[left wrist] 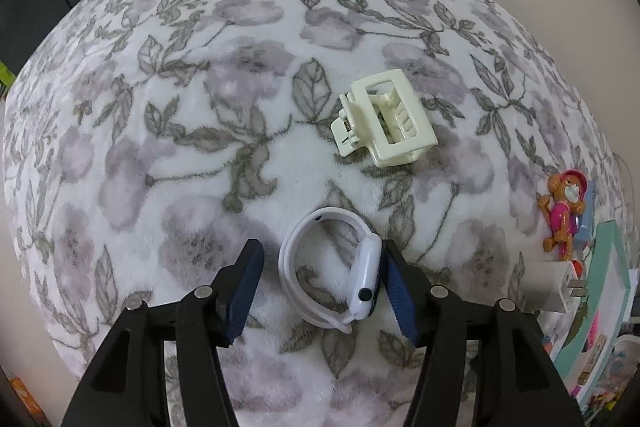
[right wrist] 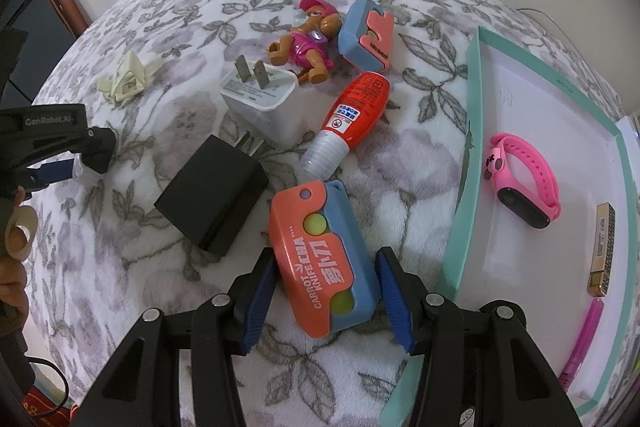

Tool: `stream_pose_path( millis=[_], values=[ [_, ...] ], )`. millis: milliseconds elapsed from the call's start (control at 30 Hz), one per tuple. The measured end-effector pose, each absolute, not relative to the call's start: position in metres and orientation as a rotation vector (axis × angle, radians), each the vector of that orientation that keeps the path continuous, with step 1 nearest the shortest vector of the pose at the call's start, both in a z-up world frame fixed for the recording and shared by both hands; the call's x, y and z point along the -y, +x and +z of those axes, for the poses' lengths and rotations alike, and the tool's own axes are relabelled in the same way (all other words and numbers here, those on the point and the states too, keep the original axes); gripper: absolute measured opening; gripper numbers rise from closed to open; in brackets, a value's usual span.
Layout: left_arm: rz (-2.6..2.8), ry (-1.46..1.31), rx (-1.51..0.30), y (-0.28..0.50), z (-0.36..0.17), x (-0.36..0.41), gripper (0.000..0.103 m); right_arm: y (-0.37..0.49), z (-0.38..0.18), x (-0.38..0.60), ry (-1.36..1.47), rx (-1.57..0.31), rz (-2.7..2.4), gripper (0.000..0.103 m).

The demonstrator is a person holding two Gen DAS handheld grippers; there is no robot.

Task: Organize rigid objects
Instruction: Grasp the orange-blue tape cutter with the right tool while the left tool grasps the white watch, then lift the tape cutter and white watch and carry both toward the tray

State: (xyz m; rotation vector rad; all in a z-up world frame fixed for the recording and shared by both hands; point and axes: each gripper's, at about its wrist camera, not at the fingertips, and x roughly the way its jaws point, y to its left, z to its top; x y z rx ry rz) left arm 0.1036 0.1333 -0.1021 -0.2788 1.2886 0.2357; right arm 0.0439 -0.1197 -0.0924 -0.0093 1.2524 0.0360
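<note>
1. Right gripper (right wrist: 325,301) is nearest the lens: jaws spread wide either side of the carrot knife toy (right wrist: 322,261), pads just clear of it, nothing gripped.
2. Left gripper (left wrist: 320,291): jaws wide, straddling the white watch (left wrist: 334,273); right pad touching the watch case, left pad apart.
3. Teal-rimmed box (right wrist: 474,107), to the right, holds a pink band watch (right wrist: 524,179).
4. Black charger (right wrist: 212,193), white plug (right wrist: 260,99), glue bottle (right wrist: 350,117) lie on the floral blanket (right wrist: 120,267).
5. Cream hair claw (left wrist: 384,121) lies beyond the white watch.
</note>
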Motion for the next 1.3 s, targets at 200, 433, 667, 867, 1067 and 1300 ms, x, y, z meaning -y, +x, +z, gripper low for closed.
stream_pose_path(
  millis=[200, 433, 667, 867, 1067, 1300],
  values=[
    [0.221, -0.237, -1.286, 0.108, -0.102, -0.124, 0.05, 0.044, -0.092, 0.119, -0.01, -1.253, 0.035, 0.054],
    [0.215, -0.169, -1.327, 0.114, -0.102, -0.113, 0.05, 0.044, -0.092, 0.119, -0.009, -1.25, 0.034, 0.053],
    [0.23, -0.134, -1.385, 0.109, -0.101, -0.107, 0.05, 0.043, -0.091, 0.119, -0.006, -1.251, 0.017, 0.051],
    [0.224, -0.091, -1.393, 0.1, -0.096, -0.085, 0.05, 0.037, -0.091, 0.12, 0.015, -1.276, -0.014, 0.049],
    [0.173, -0.118, -1.401, 0.096, -0.087, -0.067, 0.05, 0.031, -0.089, 0.124, 0.081, -1.299, -0.036, 0.049],
    [0.148, -0.12, -1.37, 0.09, -0.064, -0.048, 0.05, 0.022, -0.087, 0.137, 0.183, -1.303, -0.03, 0.048]
  ],
)
